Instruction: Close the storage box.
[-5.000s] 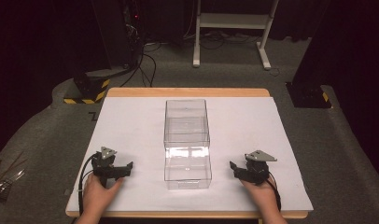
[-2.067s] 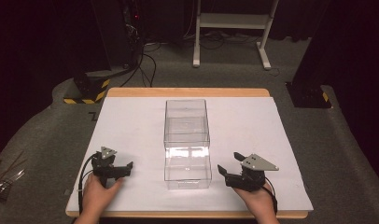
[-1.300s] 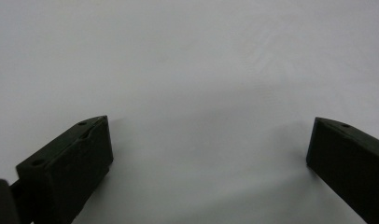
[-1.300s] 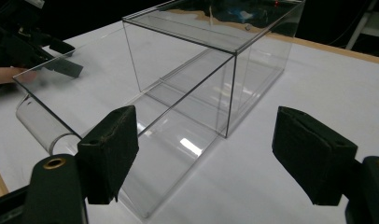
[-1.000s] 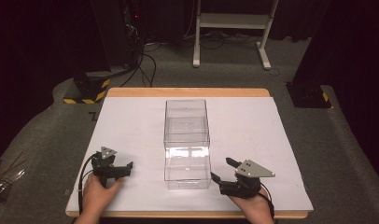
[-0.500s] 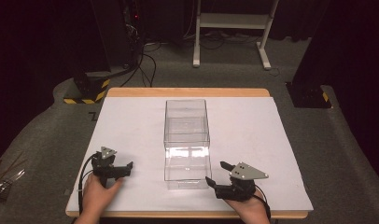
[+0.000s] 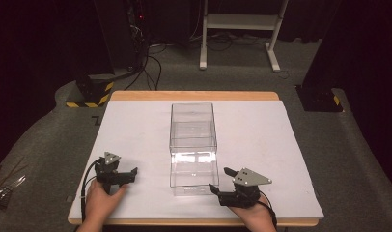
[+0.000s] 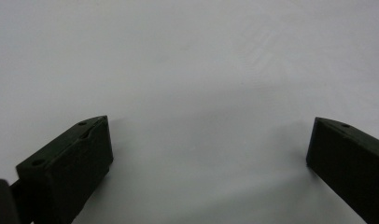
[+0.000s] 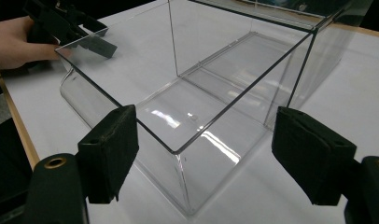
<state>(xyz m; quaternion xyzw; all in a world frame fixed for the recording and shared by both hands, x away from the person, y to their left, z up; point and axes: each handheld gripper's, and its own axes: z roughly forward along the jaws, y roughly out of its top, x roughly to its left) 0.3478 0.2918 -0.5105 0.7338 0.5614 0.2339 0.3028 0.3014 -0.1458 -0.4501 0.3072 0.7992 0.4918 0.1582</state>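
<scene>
Nearest, right gripper [image 7: 222, 181]: held low at the table's near edge, right of centre, jaws parted and aimed at the near right corner of the clear box; in the right gripper view that corner stood between the two pads [image 9: 114, 140] with neither pad pressing on it. The jaws had just been opening a little, so the tool was judged to be lining up on the box wall, not gripping it.

Left gripper [image 7: 128, 174]: rested on the white sheet near the table's near left corner, jaws wide apart with nothing between them; the left gripper view showed bare sheet between the pads [image 8: 80, 154]. Judged parked, waiting while the other hand worked.

Hands: two, one behind each gripper, both entering over the near edge.

Clear box [image 7: 193, 145]: one, open-topped, transparent, long axis running from the near edge toward the far edge, standing at the table's middle; a second, inner compartment or nested section appeared toward the far end, though the glare made it hard to tell which.

White sheet [image 7: 261, 130]: one, covering almost all of the table, presumably a plain ground for the work.

Table [image 7: 194, 95]: one, wooden rim showing at the far edge.

Farthest, floor items: a white frame stand [image 7: 240, 21] and a striped black-and-yellow base [image 7: 90, 92], both well apart from the table.
</scene>
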